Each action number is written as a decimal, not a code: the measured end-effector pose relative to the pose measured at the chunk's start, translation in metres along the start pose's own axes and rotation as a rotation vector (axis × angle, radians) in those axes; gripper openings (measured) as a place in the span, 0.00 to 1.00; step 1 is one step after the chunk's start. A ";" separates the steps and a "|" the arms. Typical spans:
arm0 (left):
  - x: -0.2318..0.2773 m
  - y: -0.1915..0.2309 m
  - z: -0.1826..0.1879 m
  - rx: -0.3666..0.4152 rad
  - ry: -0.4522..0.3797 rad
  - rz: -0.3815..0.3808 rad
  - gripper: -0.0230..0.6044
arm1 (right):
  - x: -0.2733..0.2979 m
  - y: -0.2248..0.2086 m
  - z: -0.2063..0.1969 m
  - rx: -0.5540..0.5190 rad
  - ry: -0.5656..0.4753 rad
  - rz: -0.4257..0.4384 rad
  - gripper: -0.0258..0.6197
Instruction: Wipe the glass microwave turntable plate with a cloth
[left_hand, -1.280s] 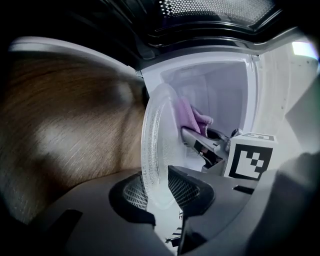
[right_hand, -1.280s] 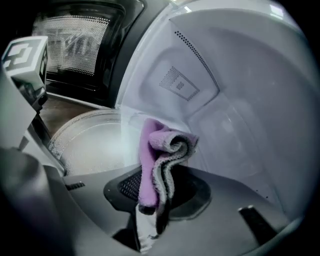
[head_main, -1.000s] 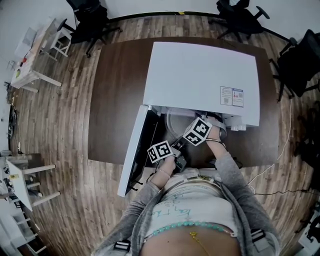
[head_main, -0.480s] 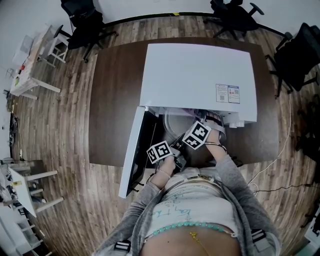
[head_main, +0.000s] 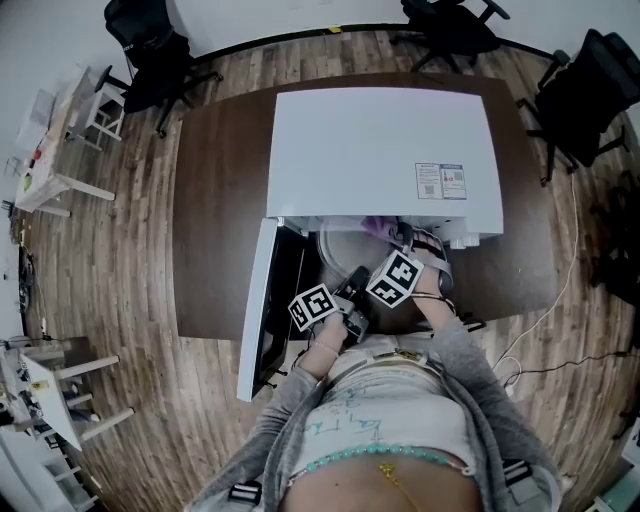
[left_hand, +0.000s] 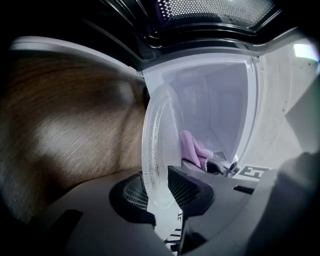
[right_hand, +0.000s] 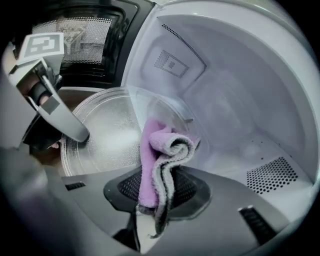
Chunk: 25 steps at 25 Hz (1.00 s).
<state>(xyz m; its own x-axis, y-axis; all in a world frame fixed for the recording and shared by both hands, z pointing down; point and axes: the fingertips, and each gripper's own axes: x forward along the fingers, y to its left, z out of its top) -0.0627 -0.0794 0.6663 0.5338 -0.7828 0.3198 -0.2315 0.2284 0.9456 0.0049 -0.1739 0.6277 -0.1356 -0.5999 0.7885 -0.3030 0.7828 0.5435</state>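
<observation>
The glass turntable plate (left_hand: 162, 145) stands tilted on edge at the mouth of the open white microwave (head_main: 385, 150). My left gripper (left_hand: 162, 192) is shut on the plate's near rim. In the right gripper view the plate (right_hand: 107, 135) lies ahead on the left, with the left gripper (right_hand: 82, 136) clamped on its edge. My right gripper (right_hand: 157, 192) is shut on a folded purple cloth (right_hand: 160, 160), whose top lies against the plate's right part. From the head view the cloth (head_main: 375, 226) shows at the plate's far rim (head_main: 340, 245), just under the microwave's front edge.
The microwave door (head_main: 255, 305) hangs open to the left, close to my left arm. The microwave sits on a dark brown table (head_main: 215, 200). Office chairs (head_main: 150, 45) stand behind it, small side tables (head_main: 60, 170) at the left, and a cable (head_main: 560, 300) runs at the right.
My right gripper has shifted a little across the plate with the cloth, and the purple cloth now shows at the plate's far rim. The left gripper holds still on the plate.
</observation>
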 end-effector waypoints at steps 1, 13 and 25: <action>0.000 0.000 0.000 -0.001 0.000 0.000 0.19 | -0.001 0.001 -0.002 0.002 0.002 0.004 0.23; 0.000 0.001 -0.001 -0.018 -0.008 0.001 0.19 | -0.008 0.014 -0.018 0.035 -0.008 0.028 0.23; 0.001 0.003 -0.002 -0.016 -0.014 -0.001 0.19 | -0.009 0.013 -0.020 0.037 -0.038 0.027 0.23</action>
<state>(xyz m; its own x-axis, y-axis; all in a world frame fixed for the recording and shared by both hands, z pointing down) -0.0610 -0.0785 0.6696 0.5224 -0.7914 0.3176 -0.2175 0.2364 0.9470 0.0209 -0.1552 0.6332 -0.1797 -0.5850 0.7908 -0.3337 0.7925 0.5104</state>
